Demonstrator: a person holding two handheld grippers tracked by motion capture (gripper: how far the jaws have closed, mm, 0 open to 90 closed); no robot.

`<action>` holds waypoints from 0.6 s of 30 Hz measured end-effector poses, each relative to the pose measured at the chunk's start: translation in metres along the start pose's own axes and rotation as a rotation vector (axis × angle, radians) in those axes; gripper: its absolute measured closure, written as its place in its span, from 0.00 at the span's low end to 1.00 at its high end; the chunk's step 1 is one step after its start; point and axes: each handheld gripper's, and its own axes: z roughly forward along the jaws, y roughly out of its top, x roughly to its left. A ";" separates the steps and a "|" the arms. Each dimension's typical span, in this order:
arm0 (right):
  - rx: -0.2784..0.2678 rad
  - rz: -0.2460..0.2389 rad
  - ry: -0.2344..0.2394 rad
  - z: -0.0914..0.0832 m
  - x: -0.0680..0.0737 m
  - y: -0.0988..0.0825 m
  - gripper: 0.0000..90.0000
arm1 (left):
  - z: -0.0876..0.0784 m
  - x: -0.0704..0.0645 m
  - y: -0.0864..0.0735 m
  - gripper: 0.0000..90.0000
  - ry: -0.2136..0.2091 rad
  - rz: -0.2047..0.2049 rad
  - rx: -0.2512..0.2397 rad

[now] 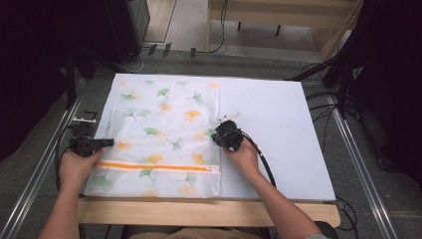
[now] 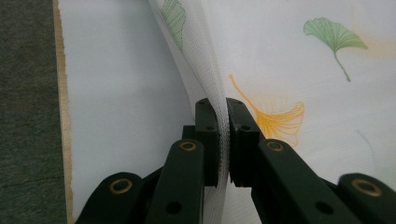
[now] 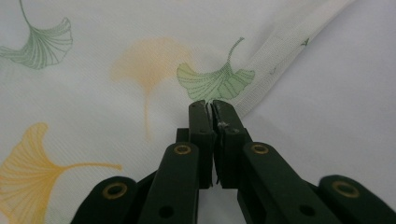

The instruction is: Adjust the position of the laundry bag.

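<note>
A white mesh laundry bag (image 1: 159, 134) printed with green and orange ginkgo leaves lies flat on the left half of a white board (image 1: 268, 129). An orange zipper (image 1: 154, 167) runs across it near the front. My left gripper (image 1: 110, 143) is at the bag's left edge. In the left gripper view this gripper (image 2: 218, 105) is shut on a raised fold of the mesh (image 2: 289, 56). My right gripper (image 1: 216, 137) is at the bag's right edge. In the right gripper view it (image 3: 208, 106) is shut on the hem of the bag (image 3: 116, 70).
The board rests on a wooden table whose front edge (image 1: 199, 211) shows below it. Metal rails (image 1: 358, 159) flank both sides. Cables (image 1: 318, 107) and dark equipment (image 1: 124, 25) lie on the floor behind and to the right. The board's right half is bare.
</note>
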 end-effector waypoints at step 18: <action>-0.021 0.101 0.003 -0.035 -0.044 -0.013 0.99 | 0.013 -0.035 0.016 0.99 -0.097 0.075 0.009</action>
